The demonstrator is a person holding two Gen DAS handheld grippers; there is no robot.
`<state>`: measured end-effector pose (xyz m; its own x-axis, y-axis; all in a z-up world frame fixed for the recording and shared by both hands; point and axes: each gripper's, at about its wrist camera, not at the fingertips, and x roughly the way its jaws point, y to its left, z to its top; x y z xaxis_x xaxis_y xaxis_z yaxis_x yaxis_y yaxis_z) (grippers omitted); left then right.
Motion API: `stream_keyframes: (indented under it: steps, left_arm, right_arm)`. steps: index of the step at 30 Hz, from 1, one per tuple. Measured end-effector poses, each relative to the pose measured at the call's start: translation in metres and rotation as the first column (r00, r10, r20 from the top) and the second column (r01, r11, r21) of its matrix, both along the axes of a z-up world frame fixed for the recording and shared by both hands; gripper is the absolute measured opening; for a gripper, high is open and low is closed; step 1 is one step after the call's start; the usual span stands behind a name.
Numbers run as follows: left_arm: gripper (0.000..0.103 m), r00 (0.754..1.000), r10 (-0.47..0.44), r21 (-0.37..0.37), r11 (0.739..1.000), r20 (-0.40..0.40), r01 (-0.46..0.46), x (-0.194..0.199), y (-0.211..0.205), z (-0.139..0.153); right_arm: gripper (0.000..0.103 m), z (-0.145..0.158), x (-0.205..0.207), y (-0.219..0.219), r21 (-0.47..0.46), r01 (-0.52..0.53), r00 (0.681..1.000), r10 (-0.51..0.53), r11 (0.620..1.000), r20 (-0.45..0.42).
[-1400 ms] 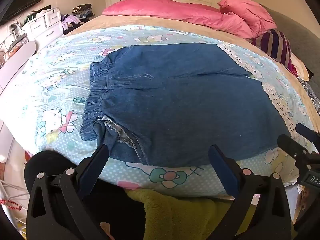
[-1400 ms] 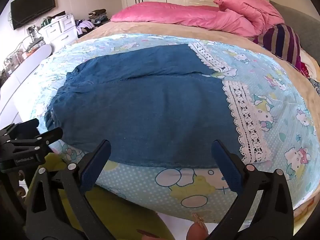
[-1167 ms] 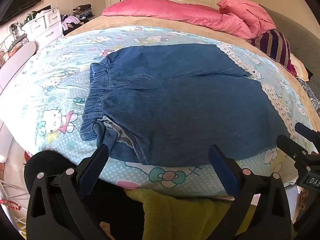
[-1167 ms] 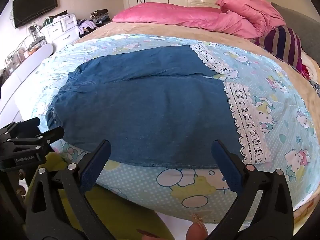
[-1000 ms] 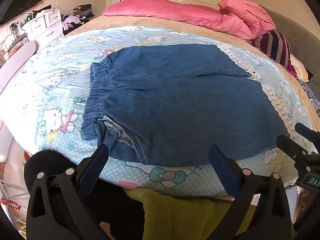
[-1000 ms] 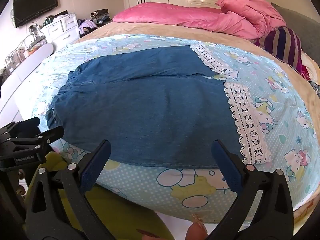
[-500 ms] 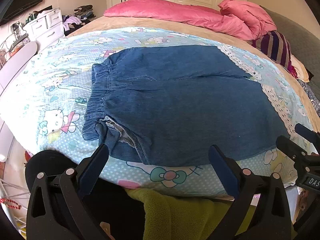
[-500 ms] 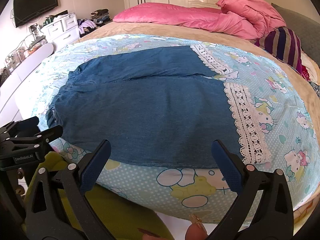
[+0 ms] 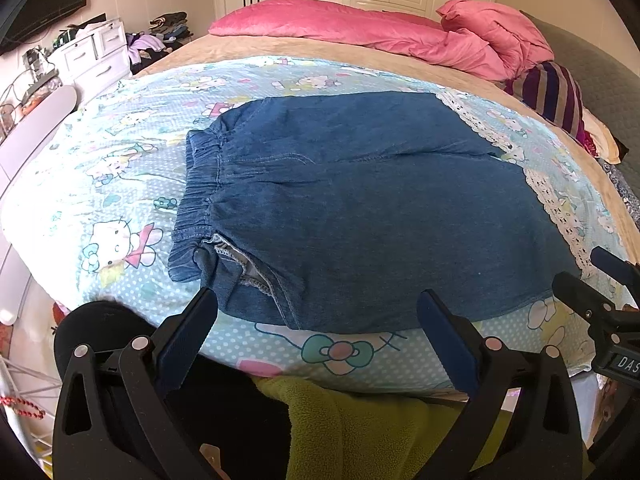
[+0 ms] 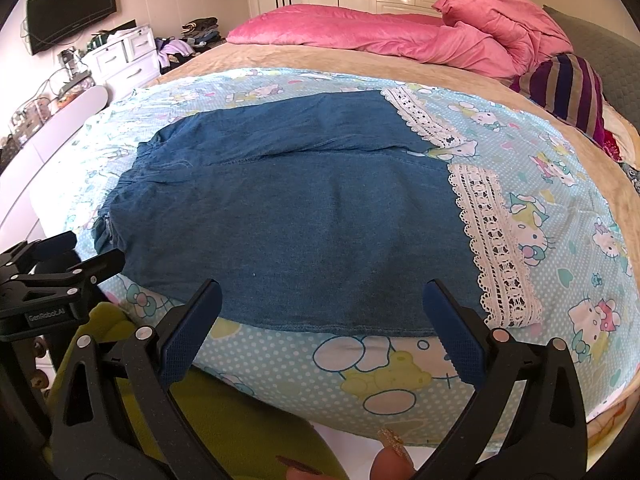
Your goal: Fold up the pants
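Blue denim pants [image 9: 360, 208] lie spread flat on a light blue cartoon-print sheet [image 9: 120, 168], elastic waistband [image 9: 200, 184] to the left, white lace hems [image 10: 492, 240] to the right. They also show in the right wrist view [image 10: 300, 220]. My left gripper [image 9: 316, 332] is open and empty, just short of the pants' near edge by the waist. My right gripper [image 10: 320, 316] is open and empty at the near edge toward the hems. Each gripper shows at the edge of the other's view.
Pink duvet and pillows [image 9: 380, 32] lie at the bed's far end, a striped cushion [image 9: 556, 96] at the right. White drawers [image 10: 124, 56] and a wall TV [image 10: 72, 8] stand at the left. A green fleece [image 9: 360, 432] is below the grippers.
Both views have shifted very slightly; the pants sit a touch lower in the frames. The pants and both open grippers are otherwise unchanged.
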<state>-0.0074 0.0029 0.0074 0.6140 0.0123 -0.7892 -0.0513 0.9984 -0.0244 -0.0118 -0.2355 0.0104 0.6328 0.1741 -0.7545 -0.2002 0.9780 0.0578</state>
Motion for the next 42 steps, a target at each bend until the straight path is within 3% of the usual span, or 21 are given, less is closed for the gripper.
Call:
stream_keyframes:
  steps: [42]
  left_arm:
    - [0.099,0.999,0.037,-0.016,0.999,-0.016,-0.037,0.01,0.011,-0.004]
  right_arm:
    - [0.095,0.007,0.014,0.013,-0.005,-0.054,0.998,0.054,0.999,0.018]
